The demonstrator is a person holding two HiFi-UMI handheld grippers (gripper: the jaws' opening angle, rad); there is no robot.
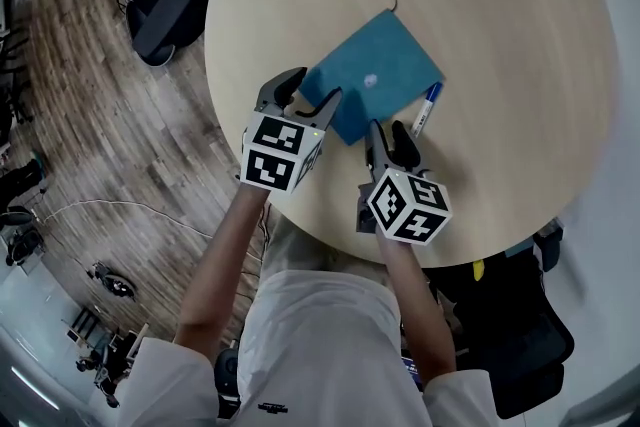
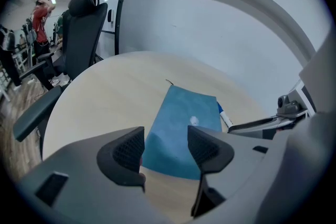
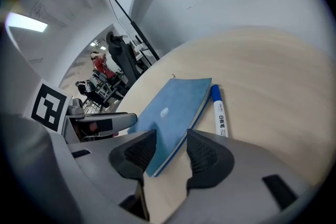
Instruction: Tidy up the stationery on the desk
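Two grippers sit low centre, left gripper (image 1: 310, 87) and right gripper (image 1: 390, 137), both with jaws apart and holding nothing. Just past them mid-frame on the round table (image 1: 500, 25) are one blue notebook (image 1: 380, 75) and one marker (image 1: 427, 108) hugging its right edge.

pen (image 3: 219, 115), 3 o'clock of notebook (image 3: 170, 110): barrel print, unreadable | notebook: white mark, no text | left cube (image 1: 283, 150), right cube (image 1: 408, 205): square markers only

My left gripper (image 1: 312, 93) and right gripper (image 1: 387, 133) are grey, black-padded, with black-and-white marker cubes (image 1: 283, 151). I wear white.
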